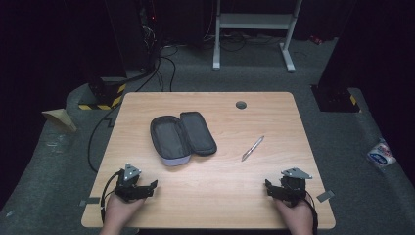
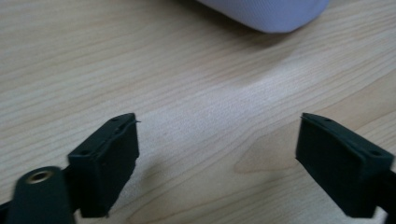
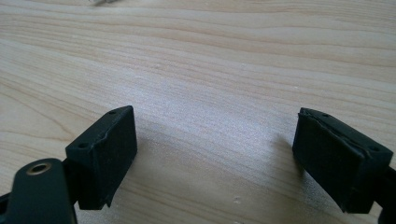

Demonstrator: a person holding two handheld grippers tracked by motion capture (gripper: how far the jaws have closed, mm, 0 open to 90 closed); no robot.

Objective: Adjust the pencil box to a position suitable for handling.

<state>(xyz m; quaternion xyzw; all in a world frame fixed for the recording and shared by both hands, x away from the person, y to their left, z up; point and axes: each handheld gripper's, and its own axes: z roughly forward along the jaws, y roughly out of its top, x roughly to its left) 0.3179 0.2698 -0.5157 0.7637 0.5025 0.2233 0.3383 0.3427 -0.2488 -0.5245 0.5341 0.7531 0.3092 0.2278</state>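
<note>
Left gripper (image 1: 142, 188) sits at the near left of the wooden table (image 1: 274, 117), held in the person's left hand (image 1: 117, 213). In the left gripper view its jaws stand wide apart with bare wood grain between them; nothing is held. The grey three-cornered plate (image 1: 130, 172) rides on top, and its cable (image 1: 103, 193) loops off to the outer side.

Right gripper (image 1: 279, 190) sits at the near right of the table, held in the person's right hand (image 1: 296, 215). In the right gripper view its jaws are likewise spread wide over bare wood, gripping nothing. Both grippers are low over the tabletop; whether the fingers touch it cannot be told.

An open zip case (image 1: 182, 138), dark inside with a pale lilac outer shell, lies ahead of the left gripper's fingers and somewhat toward the table's middle, its two halves spread flat side by side. The rounded pale end of the case (image 2: 268, 14) shows at the top of the left gripper view, beyond the fingers and apart from them.

A pen (image 1: 252, 148) lies ahead of the right gripper's fingers and inward of them, slanted, well apart from the case and from both grippers. A faint tip of it may be at the top edge of the right gripper view; too blurred to confirm.

A round grommet hole (image 1: 241, 105) sits near the table's far edge.
</note>
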